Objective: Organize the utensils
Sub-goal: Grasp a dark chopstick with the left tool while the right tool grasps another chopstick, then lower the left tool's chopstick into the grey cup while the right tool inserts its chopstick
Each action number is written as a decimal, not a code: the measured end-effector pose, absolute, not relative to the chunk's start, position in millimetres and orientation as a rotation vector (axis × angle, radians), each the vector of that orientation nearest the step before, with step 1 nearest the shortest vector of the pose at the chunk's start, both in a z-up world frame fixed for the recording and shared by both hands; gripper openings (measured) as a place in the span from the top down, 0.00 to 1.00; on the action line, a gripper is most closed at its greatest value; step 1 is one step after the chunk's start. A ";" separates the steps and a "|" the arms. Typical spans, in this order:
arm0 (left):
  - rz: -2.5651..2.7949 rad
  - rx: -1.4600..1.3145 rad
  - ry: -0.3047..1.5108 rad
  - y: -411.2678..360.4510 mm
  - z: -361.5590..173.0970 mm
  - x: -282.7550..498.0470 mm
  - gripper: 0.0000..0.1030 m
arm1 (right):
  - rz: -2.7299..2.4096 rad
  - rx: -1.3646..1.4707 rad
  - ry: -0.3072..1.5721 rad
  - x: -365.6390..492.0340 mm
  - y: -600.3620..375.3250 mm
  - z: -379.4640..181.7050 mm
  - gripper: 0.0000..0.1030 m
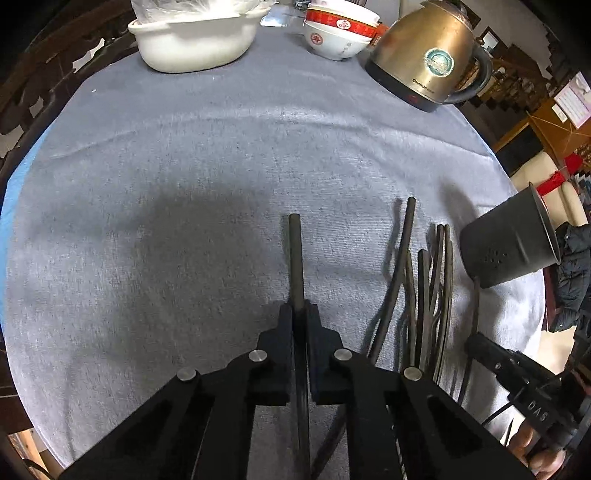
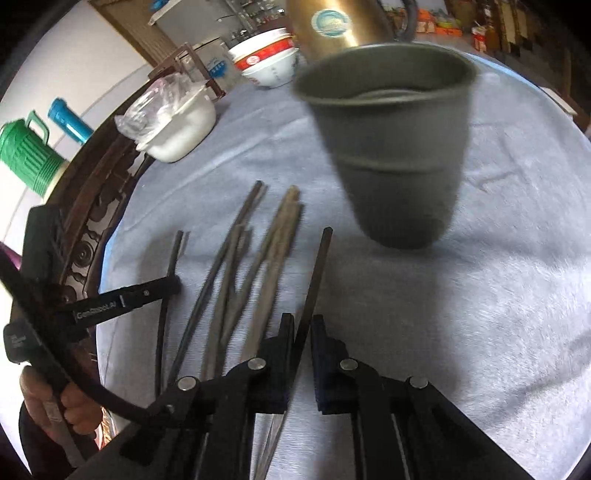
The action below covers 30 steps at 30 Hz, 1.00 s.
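Note:
My left gripper [image 1: 298, 314] is shut on one dark chopstick [image 1: 295, 258], which points forward over the grey cloth. In the right wrist view this left gripper [image 2: 173, 286] shows at the left, clamped on the same thin chopstick [image 2: 169, 266]. My right gripper [image 2: 303, 328] is shut on another dark chopstick [image 2: 316, 280], whose tip points towards the dark grey cup [image 2: 395, 162]. The cup stands upright on the cloth, and in the left wrist view the cup [image 1: 509, 243] sits at the right. Several loose chopsticks [image 2: 251, 258] lie in a pile between the two grippers, and this pile [image 1: 432, 280] lies right of my left gripper.
At the far edge of the round table stand a white dish [image 1: 192, 44] holding a plastic bag, stacked red-and-white bowls [image 1: 336, 33] and a brass kettle [image 1: 428, 55]. A carved wooden chair back [image 2: 96, 206] and a green jug [image 2: 26, 155] lie beyond the table's left edge.

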State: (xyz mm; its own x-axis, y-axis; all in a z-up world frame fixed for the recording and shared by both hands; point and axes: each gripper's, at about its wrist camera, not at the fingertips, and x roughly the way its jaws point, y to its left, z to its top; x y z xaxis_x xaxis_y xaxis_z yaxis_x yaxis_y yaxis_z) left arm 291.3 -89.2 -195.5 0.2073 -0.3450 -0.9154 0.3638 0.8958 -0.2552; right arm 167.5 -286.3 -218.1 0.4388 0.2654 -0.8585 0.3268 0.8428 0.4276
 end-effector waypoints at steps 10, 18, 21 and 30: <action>-0.517 -0.017 1.285 -72.2 -197.1 265.2 0.94 | -0.033 0.677 1.120 148.4 -309.5 -224.2 0.91; -0.471 0.049 1.270 -90.5 -194.7 284.7 0.92 | 0.010 0.665 1.081 149.5 -303.3 -213.6 0.91; -0.457 0.025 1.277 -95.8 -194.7 296.9 0.90 | 0.040 0.653 1.062 149.2 -297.5 -204.7 0.92; -0.448 -0.008 1.210 -85.3 -169.3 290.6 0.94 | 0.124 0.629 0.953 141.0 -291.3 -165.9 0.94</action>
State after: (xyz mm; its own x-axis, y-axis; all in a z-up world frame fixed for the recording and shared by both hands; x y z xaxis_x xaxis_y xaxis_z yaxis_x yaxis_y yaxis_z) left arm 290.6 -85.3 -169.3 0.2767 -0.3373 -0.8998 0.3294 0.9129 -0.2409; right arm 141.0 -291.3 -165.9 0.5870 0.3664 -0.7219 0.1698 0.8161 0.5523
